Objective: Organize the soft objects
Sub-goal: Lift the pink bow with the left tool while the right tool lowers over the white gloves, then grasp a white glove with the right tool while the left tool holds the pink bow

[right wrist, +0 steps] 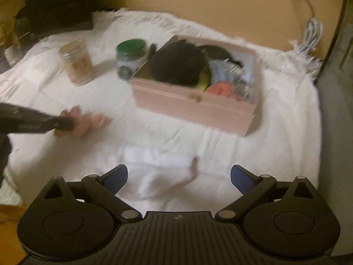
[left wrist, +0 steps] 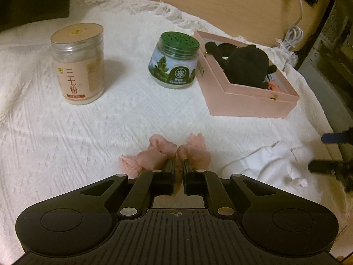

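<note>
My left gripper [left wrist: 178,162] is shut on a pink soft cloth piece [left wrist: 169,152] that lies low on the white blanket [left wrist: 110,121]; in the right wrist view the same pink cloth [right wrist: 88,121] shows at the left with that gripper [right wrist: 66,123] on it. A white sock [right wrist: 163,174] lies crumpled on the blanket between the wide-apart blue-padded fingers [right wrist: 119,176] of my right gripper [right wrist: 179,175], which is open above it. The white sock [left wrist: 275,161] also appears at the right of the left wrist view. A pink box [left wrist: 249,97] holds a black plush [left wrist: 245,66] and other soft items.
A tall jar with a tan lid [left wrist: 78,64] and a green-lidded jar [left wrist: 174,59] stand on the blanket left of the pink box [right wrist: 194,103]. A white cable [left wrist: 295,33] lies on the wooden table behind. A dark cabinet edge [left wrist: 331,66] rises at the right.
</note>
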{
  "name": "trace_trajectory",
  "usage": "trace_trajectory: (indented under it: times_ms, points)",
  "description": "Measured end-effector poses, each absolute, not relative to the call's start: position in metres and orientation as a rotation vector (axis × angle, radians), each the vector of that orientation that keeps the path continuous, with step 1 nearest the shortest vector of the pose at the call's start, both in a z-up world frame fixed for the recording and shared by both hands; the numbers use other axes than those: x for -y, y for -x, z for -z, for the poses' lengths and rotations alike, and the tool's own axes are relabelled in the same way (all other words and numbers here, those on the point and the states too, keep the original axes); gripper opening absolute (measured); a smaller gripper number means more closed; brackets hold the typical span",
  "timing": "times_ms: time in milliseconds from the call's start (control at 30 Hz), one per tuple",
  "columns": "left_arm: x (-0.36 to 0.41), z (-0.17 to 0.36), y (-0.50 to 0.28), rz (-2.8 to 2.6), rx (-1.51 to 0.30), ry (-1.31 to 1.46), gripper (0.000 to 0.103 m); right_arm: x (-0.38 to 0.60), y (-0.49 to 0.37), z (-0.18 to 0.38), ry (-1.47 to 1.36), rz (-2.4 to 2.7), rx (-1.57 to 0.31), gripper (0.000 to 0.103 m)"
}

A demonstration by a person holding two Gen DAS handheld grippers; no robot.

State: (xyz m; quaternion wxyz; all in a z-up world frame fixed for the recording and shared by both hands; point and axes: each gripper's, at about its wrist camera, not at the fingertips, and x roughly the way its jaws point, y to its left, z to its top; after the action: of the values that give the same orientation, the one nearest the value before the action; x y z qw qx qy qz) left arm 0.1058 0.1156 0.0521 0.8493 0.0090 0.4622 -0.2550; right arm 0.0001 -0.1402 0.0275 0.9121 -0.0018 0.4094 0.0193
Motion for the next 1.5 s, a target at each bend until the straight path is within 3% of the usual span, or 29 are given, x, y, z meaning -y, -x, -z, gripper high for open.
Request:
trace_trajectory:
  times_ms: [767,967,1167,1500]
  points:
    - [-0.136,-0.069,-0.105,0.64,-0.979,0.012,0.013,0.115,-0.026,0.0,-0.025,-0.075,-0.885,0.1]
    - [-0.125,-0.072,-0.118,0.657,-0.939,-0.147,0.016,0.11,-0.022,0.002,-0.013,-0.078,-0.888,0.1]
    - [-0.104,-0.043,-0.127,0.75,-1.016,-0.399,0.02,0.115,-0.015,0.004,-0.022,-0.06,-0.894,0.1]
    - [-0.087,-0.037,-0.135,0.678,-0.948,-0.361,0.022,0.124,-0.007,0.003,-0.079,-0.019,-0.853,0.1]
